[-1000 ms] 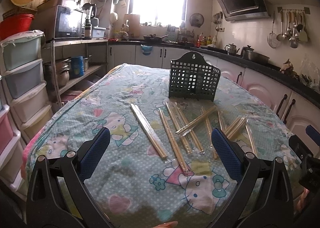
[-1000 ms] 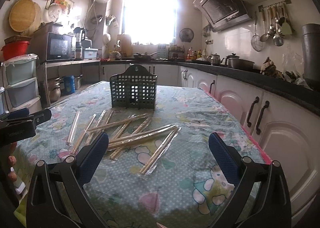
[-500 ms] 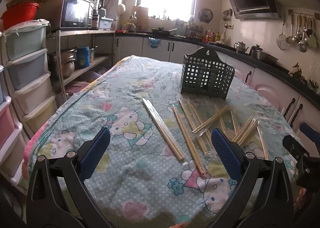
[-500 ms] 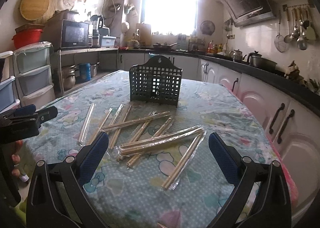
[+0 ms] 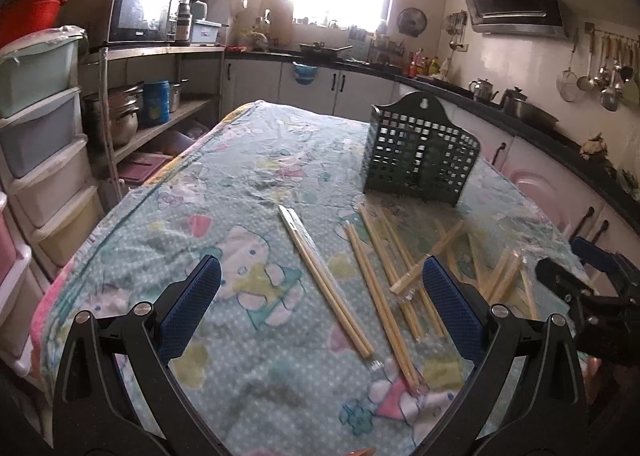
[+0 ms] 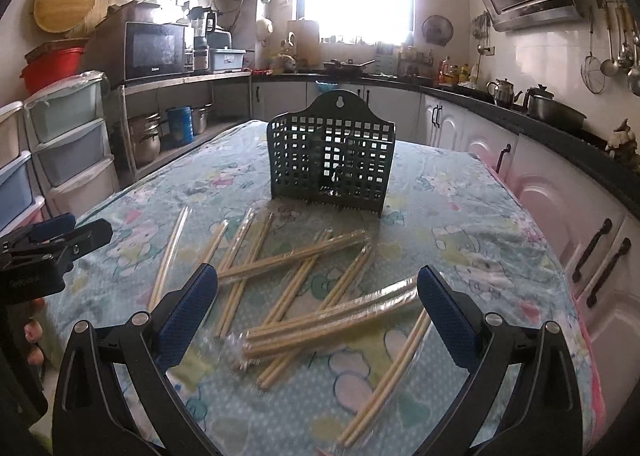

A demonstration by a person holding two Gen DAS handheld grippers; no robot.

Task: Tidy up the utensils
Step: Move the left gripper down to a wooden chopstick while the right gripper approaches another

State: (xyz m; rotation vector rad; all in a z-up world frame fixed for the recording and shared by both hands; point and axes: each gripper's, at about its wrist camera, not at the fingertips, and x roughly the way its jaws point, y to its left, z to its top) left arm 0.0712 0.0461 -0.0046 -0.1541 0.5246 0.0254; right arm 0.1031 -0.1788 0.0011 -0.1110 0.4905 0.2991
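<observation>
Several pairs of wooden chopsticks in clear wrappers lie scattered on the table, seen in the left wrist view [image 5: 328, 280] and in the right wrist view [image 6: 332, 320]. A dark green perforated utensil holder [image 5: 418, 154] stands upright beyond them; it also shows in the right wrist view [image 6: 332, 162]. My left gripper [image 5: 320, 304] is open and empty, hovering above the leftmost chopstick pairs. My right gripper [image 6: 316, 304] is open and empty above the near chopstick pile. Each gripper shows at the edge of the other's view.
The table wears a pale blue cartoon-print cloth [image 5: 224, 192]. Plastic drawer units [image 5: 44, 144] stand to the left, a shelf with pots [image 5: 132, 112] behind them. White cabinets [image 6: 560, 216] and a black counter run along the right side.
Both grippers have moved forward and lower toward the table, so the chopsticks and holder look nearer. Both stay open. Nothing on the table has moved.
</observation>
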